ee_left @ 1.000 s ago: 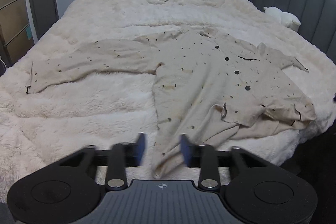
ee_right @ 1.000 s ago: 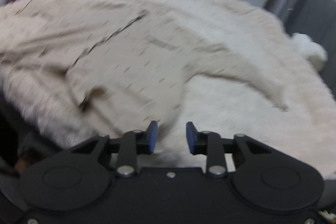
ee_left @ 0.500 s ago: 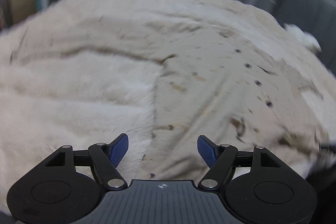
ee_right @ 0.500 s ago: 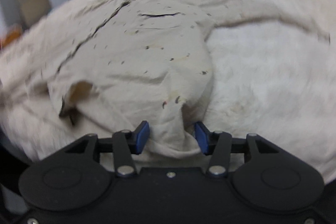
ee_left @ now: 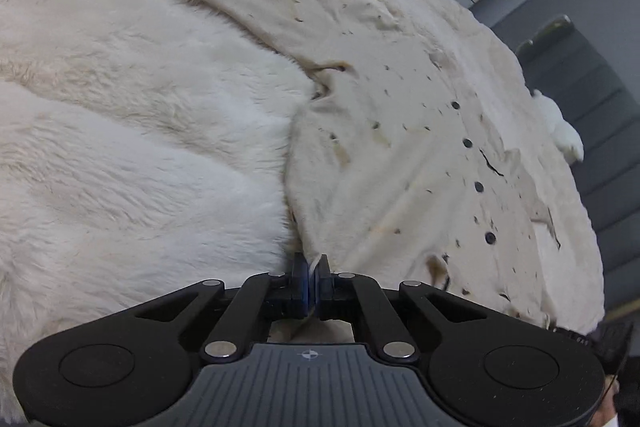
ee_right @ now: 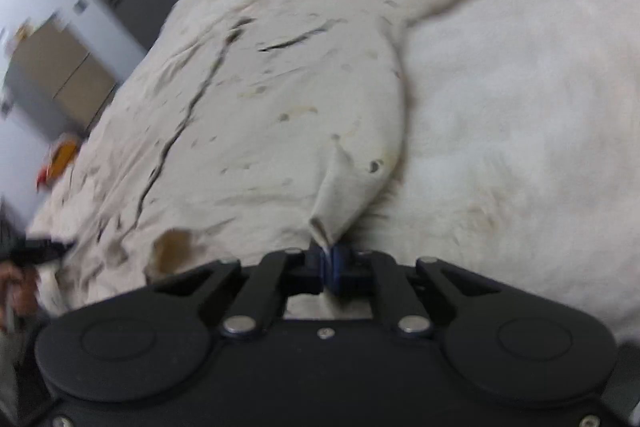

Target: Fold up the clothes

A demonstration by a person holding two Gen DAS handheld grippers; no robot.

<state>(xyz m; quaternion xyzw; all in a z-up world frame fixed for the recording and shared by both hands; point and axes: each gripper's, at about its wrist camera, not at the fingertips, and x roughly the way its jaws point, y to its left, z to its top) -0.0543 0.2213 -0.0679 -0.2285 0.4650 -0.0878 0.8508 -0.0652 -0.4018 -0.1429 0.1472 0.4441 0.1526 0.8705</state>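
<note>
Left wrist view: left gripper [ee_left: 311,269] is pinching the shirt [ee_left: 400,155] hem at 6 o'clock; right gripper [ee_right: 329,259] is pinching its corner. Lifting both evenly toward 12 o'clock should keep the fold straight on the bed [ee_left: 120,147].

Bed w/ fluffy cream blanket [ee_left: 120,115] over the whole top. Beige speckled shirt [ee_left: 400,131] lies spread flat on it, buttons up. Small white plush toy [ee_left: 564,135] near the headboard [ee_left: 608,131].

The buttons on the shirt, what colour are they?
Dark, nearly black, buttons on the beige shirt; clearest in the left wrist view.
</note>
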